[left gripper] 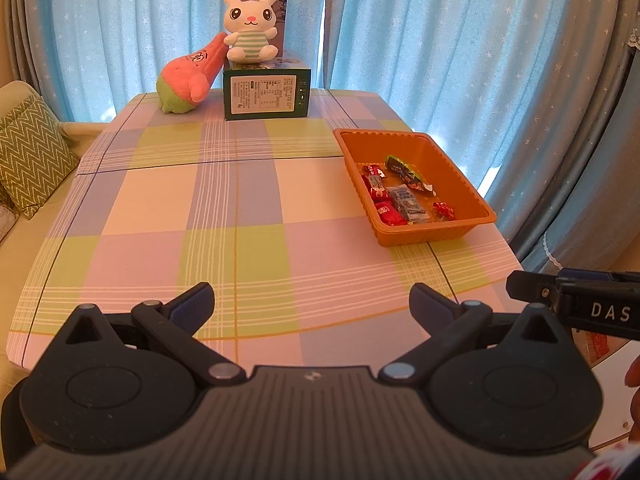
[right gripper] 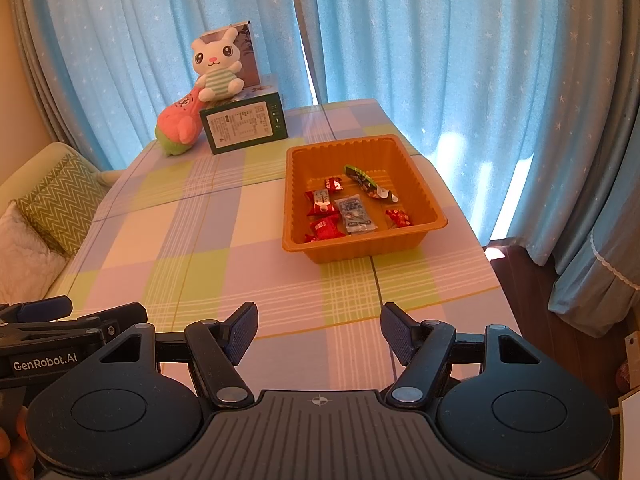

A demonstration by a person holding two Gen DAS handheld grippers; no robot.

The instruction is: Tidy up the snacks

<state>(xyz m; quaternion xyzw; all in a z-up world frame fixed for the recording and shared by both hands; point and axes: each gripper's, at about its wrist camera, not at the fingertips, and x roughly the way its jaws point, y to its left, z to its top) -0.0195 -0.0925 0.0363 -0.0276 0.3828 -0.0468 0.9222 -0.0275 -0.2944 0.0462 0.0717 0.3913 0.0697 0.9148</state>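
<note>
An orange tray point(left gripper: 472, 194) point(right gripper: 430, 206) sits on the right side of the checked table. Inside it lie several wrapped snacks: red candies point(left gripper: 390, 216) point(right gripper: 326, 228), a blue-white packet point(left gripper: 408, 202) point(right gripper: 354, 214) and a green packet point(left gripper: 404, 168) point(right gripper: 362, 178). My left gripper point(left gripper: 312, 306) is open and empty over the table's near edge. My right gripper point(right gripper: 318, 332) is open and empty, near the front edge, short of the tray. Each gripper shows at the edge of the other's view.
A green box point(left gripper: 266, 96) point(right gripper: 244, 126) stands at the table's far end with a white rabbit plush point(left gripper: 250, 26) point(right gripper: 218, 66) on it and a pink plush point(left gripper: 188, 78) point(right gripper: 178, 124) leaning beside. Blue curtains hang behind. A sofa with cushions point(left gripper: 28, 156) is left.
</note>
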